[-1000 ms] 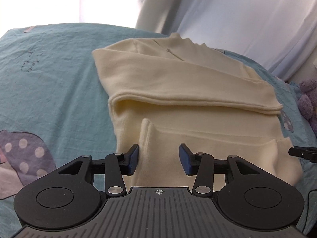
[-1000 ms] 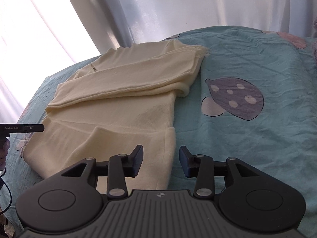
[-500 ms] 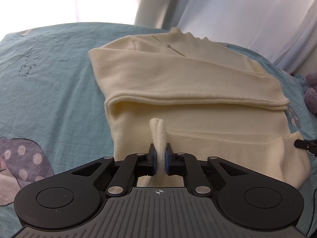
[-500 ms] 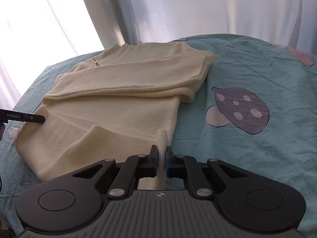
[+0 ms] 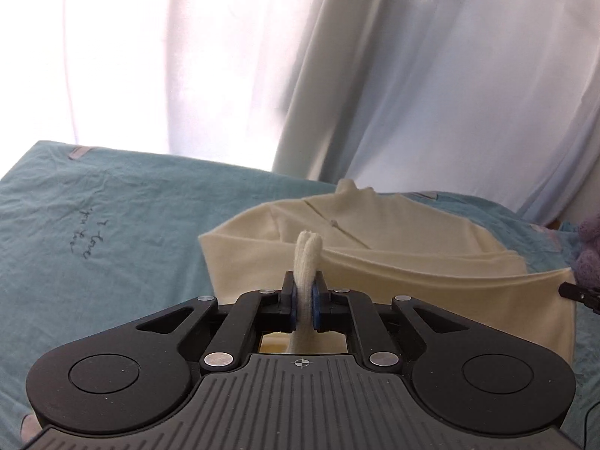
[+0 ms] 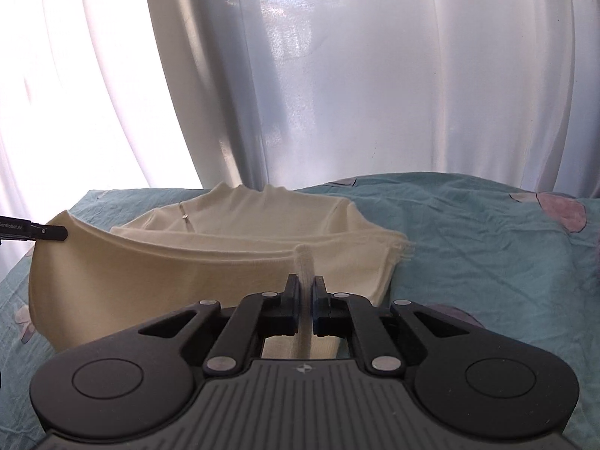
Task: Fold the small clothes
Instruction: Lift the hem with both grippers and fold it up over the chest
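Cream knitwear, a small sweater [image 5: 393, 273], lies on a teal bedsheet [image 5: 112, 232], its neck end toward the far side where white curtains [image 5: 412, 93] hang. The sleeves are folded across the body, forming a band over the middle of the garment.

The left gripper [image 5: 304, 305] is clenched on the near hem of the sweater: a ridge of cream knit stands up between its blue pads [image 5: 293, 309], and the pinched cloth rises clear above the jaws. The right gripper [image 6: 306, 309] is likewise clamped on the near hem at the other corner, with a thinner, blurred fold of the same knit pressed between its fingers. Between the two grips the near part of the sweater is raised off the sheet and curves as a standing wall of cloth in front of the folded sleeves; the far part, with the neck, lies flat on the bed.

In the right wrist view the tip of the left gripper shows at the far left edge, touching the lifted corner. In the left wrist view the right gripper's tip appears at the right edge, beside the sweater's right corner, and just above it sits a purple plush toy [image 5: 590, 255]. The sheet carries printed mushroom shapes [image 6: 558, 212] and a line of handwriting-style text [image 5: 88, 238] to the left of the sweater.
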A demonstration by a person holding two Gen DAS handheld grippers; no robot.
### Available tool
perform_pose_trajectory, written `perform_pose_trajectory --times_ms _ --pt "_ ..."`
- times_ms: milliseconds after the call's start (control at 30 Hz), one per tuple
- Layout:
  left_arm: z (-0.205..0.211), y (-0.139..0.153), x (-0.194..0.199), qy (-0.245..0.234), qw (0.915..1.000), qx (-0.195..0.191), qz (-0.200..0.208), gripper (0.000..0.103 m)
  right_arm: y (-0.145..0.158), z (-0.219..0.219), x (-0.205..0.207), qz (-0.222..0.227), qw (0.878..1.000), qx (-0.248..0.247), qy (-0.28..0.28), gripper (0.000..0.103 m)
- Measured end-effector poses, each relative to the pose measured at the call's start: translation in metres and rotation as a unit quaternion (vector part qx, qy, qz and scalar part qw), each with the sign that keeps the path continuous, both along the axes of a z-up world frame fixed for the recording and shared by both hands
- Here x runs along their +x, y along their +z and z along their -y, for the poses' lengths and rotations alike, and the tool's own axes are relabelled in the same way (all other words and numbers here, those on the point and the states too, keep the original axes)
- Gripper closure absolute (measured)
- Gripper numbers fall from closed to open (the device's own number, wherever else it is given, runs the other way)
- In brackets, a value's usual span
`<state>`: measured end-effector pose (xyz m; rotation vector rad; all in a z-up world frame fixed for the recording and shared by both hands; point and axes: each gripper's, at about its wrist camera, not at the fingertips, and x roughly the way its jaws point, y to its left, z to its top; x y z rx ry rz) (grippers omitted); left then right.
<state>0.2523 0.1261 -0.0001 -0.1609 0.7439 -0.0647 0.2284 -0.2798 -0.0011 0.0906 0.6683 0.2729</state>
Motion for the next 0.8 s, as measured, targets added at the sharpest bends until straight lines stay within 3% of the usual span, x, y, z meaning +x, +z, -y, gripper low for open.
perform_pose_trajectory --times_ms 200,333,400,467,533,567,600,667,800 --pt "0.002 -0.048 0.032 0.001 0.9983 -0.008 -0.058 0.092 -0.035 -0.003 0.053 -0.053 0.998 0.009 -0.023 0.097" --pt "0.002 -0.062 0.03 -0.015 0.9974 -0.028 -0.065 0.075 -0.05 0.0 0.057 -0.087 0.996 0.012 -0.02 0.094" --pt "0.005 -0.067 0.03 -0.02 0.9976 -0.017 -0.064 0.076 -0.05 -0.001 0.055 -0.087 0.996 0.015 -0.007 0.084" --pt "0.009 -0.069 0.033 -0.022 0.9977 -0.005 -0.064 0.077 -0.049 -0.007 0.055 -0.089 0.996 0.005 0.009 0.082" --pt "0.011 -0.068 0.036 -0.022 0.9975 0.003 -0.067 0.092 -0.05 -0.014 0.056 -0.087 0.996 -0.02 0.016 0.082" --pt "0.011 -0.066 0.036 -0.016 0.9975 0.009 -0.068 0.093 -0.051 -0.017 0.056 -0.086 0.996 -0.03 0.018 0.085" --pt "0.01 -0.063 0.036 -0.012 0.9974 0.011 -0.07 0.094 -0.052 -0.021 0.057 -0.081 0.996 -0.041 0.018 0.098" --pt "0.01 -0.051 0.033 0.0 0.998 0.017 -0.06 0.094 -0.05 -0.026 0.055 -0.071 0.995 -0.062 0.021 0.098" --pt "0.013 -0.003 0.026 -0.012 0.9993 0.034 0.009 0.094 -0.024 -0.025 0.052 -0.021 0.997 -0.072 0.018 0.098"
